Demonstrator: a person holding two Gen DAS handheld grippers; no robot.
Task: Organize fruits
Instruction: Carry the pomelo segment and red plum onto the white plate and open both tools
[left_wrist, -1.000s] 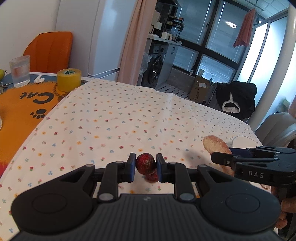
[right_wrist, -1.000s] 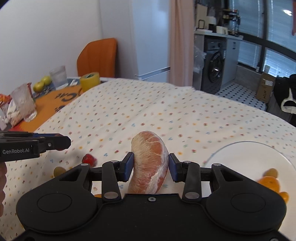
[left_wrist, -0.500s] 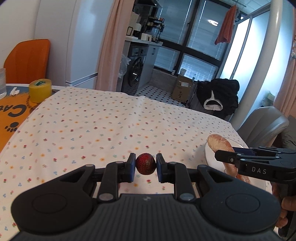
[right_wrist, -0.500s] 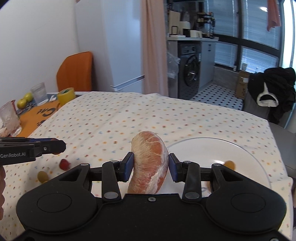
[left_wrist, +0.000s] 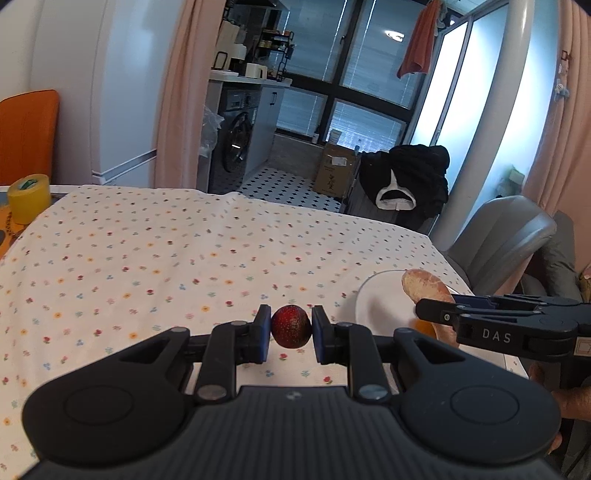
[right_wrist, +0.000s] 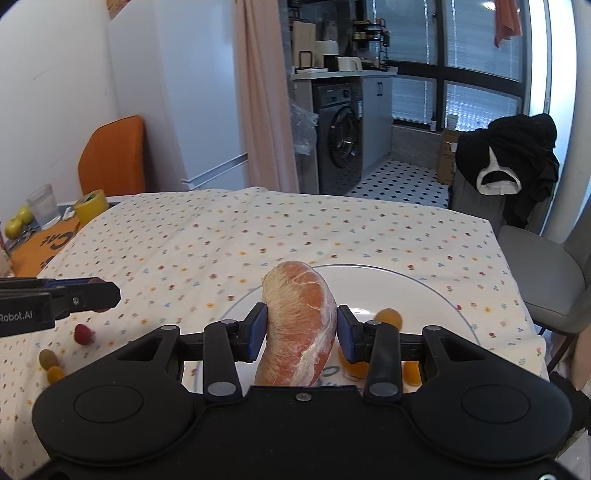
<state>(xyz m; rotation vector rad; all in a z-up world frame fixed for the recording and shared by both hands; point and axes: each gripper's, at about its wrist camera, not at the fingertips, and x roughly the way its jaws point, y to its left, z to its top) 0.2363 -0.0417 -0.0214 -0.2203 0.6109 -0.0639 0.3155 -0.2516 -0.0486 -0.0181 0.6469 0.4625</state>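
While the left gripper (left_wrist: 291, 334) pinches a small dark-red strawberry (left_wrist: 291, 326) between its blue pads, the fruit hangs clear above the flowered tablecloth (left_wrist: 166, 258), left of the white plate (left_wrist: 376, 295). Right gripper (right_wrist: 301, 334) is clamped on a peeled grapefruit segment (right_wrist: 299, 325), pale membrane over orange-pink flesh, held above the near-left part of the plate (right_wrist: 424, 288). Segment stands nearly upright, tip pointing away from the camera.

On the plate: one small orange fruit (right_wrist: 388, 318) just right of the right gripper's pad; two more orange pieces (right_wrist: 410, 371) at the near rim, partly hidden by the gripper body.

Loose on the cloth, left of the plate, in the right wrist view: a second strawberry (right_wrist: 83, 334), an olive-green fruit (right_wrist: 48, 357) and a small yellow-orange one (right_wrist: 55, 373), the last two touching or nearly so.

Far left end of the table: yellow tape roll (right_wrist: 90, 205), drinking glass (right_wrist: 45, 206), two yellow-green apples (right_wrist: 14, 225) on an orange mat (right_wrist: 40, 247).
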